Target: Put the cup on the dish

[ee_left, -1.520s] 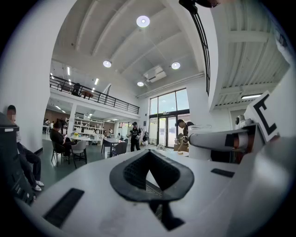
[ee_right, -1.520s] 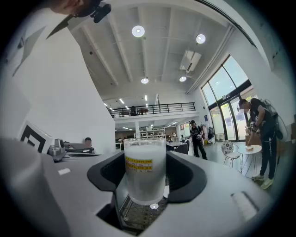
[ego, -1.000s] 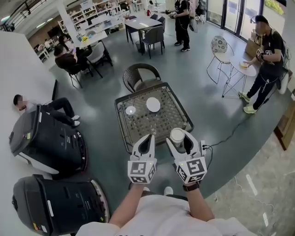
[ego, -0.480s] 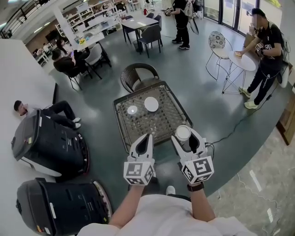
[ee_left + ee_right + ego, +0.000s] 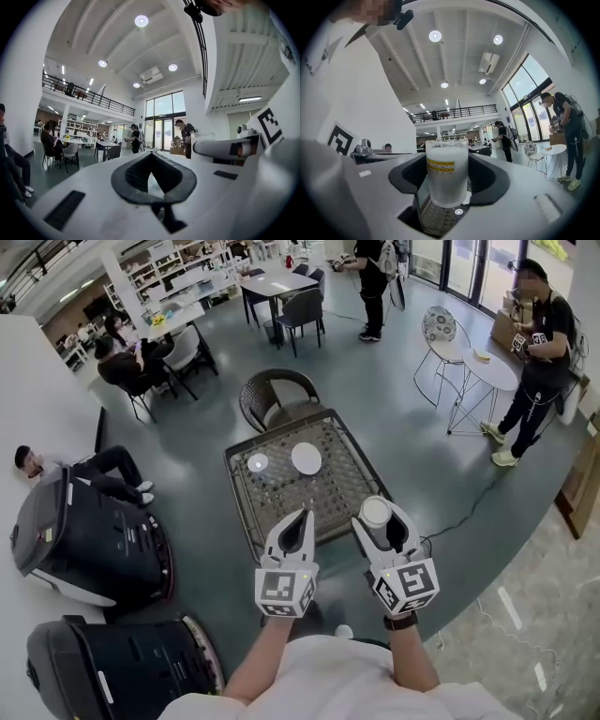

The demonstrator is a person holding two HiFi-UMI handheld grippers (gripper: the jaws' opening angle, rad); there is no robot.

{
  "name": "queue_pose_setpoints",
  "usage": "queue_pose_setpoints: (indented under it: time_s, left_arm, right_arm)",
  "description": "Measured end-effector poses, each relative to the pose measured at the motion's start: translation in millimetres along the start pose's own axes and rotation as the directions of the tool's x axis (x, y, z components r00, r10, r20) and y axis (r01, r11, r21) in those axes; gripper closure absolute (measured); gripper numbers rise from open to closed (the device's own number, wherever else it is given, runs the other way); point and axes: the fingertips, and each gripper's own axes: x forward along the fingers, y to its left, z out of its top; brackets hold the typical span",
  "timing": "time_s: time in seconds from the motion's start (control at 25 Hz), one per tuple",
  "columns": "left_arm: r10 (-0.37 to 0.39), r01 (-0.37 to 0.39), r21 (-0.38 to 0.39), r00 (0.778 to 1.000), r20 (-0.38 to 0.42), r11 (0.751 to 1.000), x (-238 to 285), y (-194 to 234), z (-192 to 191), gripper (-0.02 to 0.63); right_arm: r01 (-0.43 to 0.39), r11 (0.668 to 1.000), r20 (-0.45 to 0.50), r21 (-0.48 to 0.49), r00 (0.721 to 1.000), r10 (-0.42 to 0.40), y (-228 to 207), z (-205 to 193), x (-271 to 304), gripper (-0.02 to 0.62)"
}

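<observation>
The cup (image 5: 446, 176), a frosted, straight-walled tumbler with a yellow label band, stands upright between the right tongs (image 5: 446, 183), whose dark pads press its wall on both sides at about mid-height. It is carried in the air near the counter's (image 5: 323, 502) near edge, well apart from the dish (image 5: 306, 458). It looks stiff and smooth, glass or hard plastic, so I judge it light enough for one grip but slippery and perhaps breakable. A hold across the middle of the wall, as here, seems best, with the cup kept upright and set down gently rather than dropped. Whether it holds liquid cannot be told through the frosting. The left tongs (image 5: 151, 158) are closed tip to tip with nothing in them, held just beside the right ones. The dish is a flat white round near the counter's far side, with a smaller white round thing (image 5: 257, 462) near it on the left, so the cup should come in from the right. The woven counter top between cup and dish is bare. A chair (image 5: 277, 397) stands just beyond the far edge, and two dark machines (image 5: 89, 540) sit on the floor to the left.
</observation>
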Motion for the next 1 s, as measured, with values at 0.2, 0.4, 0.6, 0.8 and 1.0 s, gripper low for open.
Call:
queue_pose_setpoints:
  time_s: [0.2,0.4,0.6,0.8,1.0]
  left_arm:
    - [0.007,-0.007,-0.007,1.000,-0.018,1.000,30,40,-1,0.603]
    - [0.018,-0.018,-0.028,1.000,-0.005,0.999,57,101,7,0.603]
    - [-0.010,0.011,-0.035,1.000,0.018,0.999,80,143,17,0.603]
    - [-0.010,0.012,-0.062,0.999,0.032,0.998,95,183,20,0.603]
    - [-0.026,0.027,-0.125,1.000,0.004,0.992,115,208,-6,0.603]
  right_arm:
    - [0.010,1.000,-0.003,0.000,1.000,-0.010,-4,4,47,0.339]
    - [-0.019,1.000,0.010,-0.021,1.000,0.019,10,11,112,0.339]
    - [-0.033,0.999,0.006,-0.027,0.999,0.033,22,13,171,0.339]
    - [-0.036,0.999,-0.004,-0.025,0.999,0.036,27,13,218,0.339]
    - [-0.036,0.999,-0.031,-0.026,0.999,0.035,26,-1,245,0.339]
